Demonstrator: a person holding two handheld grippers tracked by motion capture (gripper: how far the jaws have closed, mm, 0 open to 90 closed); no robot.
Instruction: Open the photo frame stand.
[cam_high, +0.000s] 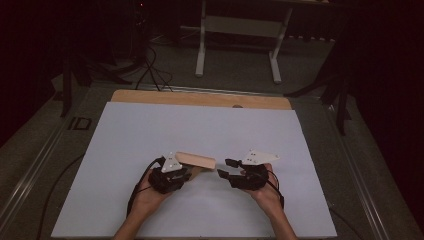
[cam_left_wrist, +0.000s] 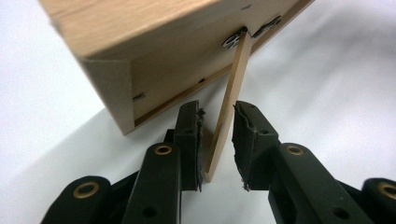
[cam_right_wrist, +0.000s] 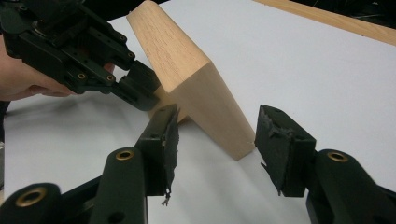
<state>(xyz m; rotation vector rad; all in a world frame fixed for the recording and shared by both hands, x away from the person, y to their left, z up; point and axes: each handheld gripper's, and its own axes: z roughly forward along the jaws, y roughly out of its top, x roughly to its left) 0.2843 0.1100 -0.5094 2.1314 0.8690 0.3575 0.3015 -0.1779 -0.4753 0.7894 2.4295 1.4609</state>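
Note:
A pale wooden block (cam_high: 196, 160) stands tilted on the white sheet between both grippers. In the left gripper view its underside (cam_left_wrist: 154, 42) has a recessed back panel and a thin hinged wooden strut (cam_left_wrist: 231, 93) running down between my jaws. My left gripper (cam_left_wrist: 217, 112) is open. The strut lies against one pad, with a gap to the other. From the right gripper view, the left gripper (cam_right_wrist: 140, 88) reaches under the block (cam_right_wrist: 187, 70). My right gripper (cam_right_wrist: 219, 116) is open, with a jaw on each side of the block's near corner, not touching it. In the high view it (cam_high: 225, 168) sits just right of the block.
A white sheet (cam_high: 150, 130) covers most of the table, and a strip of wooden tabletop (cam_high: 200, 98) shows along its far edge. Beyond the table are a white desk frame (cam_high: 240, 30) and cables (cam_high: 152, 75) on the dark floor.

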